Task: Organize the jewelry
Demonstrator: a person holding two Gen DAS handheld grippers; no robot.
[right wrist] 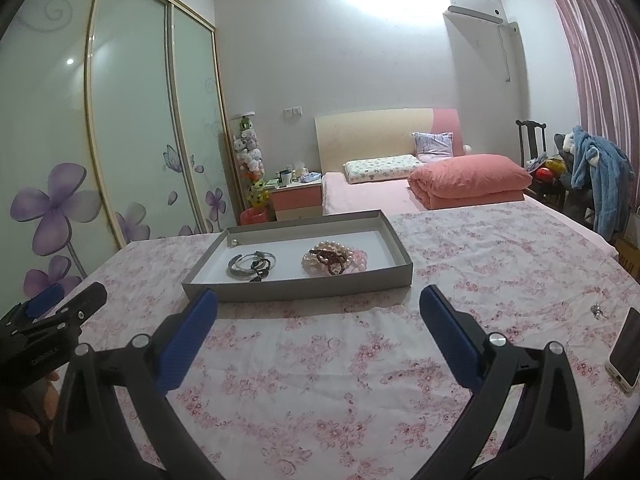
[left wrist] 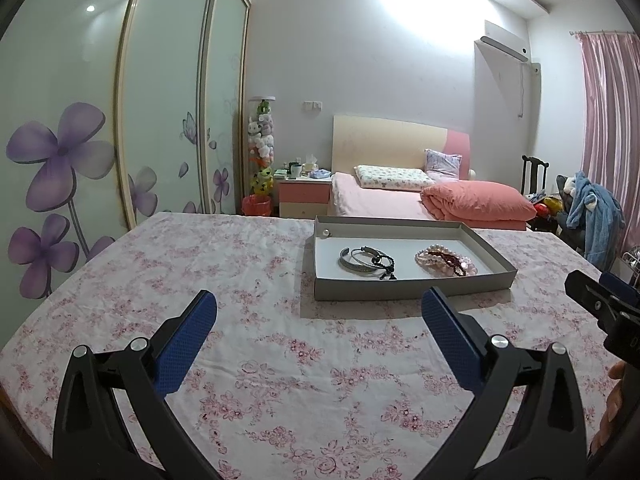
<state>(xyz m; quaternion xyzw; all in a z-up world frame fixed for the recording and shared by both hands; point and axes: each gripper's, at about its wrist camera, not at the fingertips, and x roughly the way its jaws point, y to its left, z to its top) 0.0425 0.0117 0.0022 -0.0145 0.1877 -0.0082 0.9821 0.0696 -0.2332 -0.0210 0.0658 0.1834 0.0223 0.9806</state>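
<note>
A shallow grey tray (left wrist: 404,290) (right wrist: 296,290) lies on the floral cloth. Inside it lie silver bangles with a dark cord bracelet (left wrist: 366,262) (right wrist: 252,266), a heap of pink pearl and dark red bead strands (left wrist: 442,260) (right wrist: 334,260), and one small pearl (left wrist: 326,233) (right wrist: 234,242) in the far left corner. My left gripper (left wrist: 320,304) is open and empty, short of the tray. My right gripper (right wrist: 318,300) is open and empty, just short of the tray's near wall. A small silver piece (right wrist: 598,310) lies on the cloth at the right.
A phone (right wrist: 626,354) lies at the right edge of the cloth. Behind the table stand a bed with a folded pink quilt (left wrist: 478,200), a nightstand (left wrist: 306,196), a flowered wardrobe (left wrist: 120,140) at left and a chair with clothes (right wrist: 592,176).
</note>
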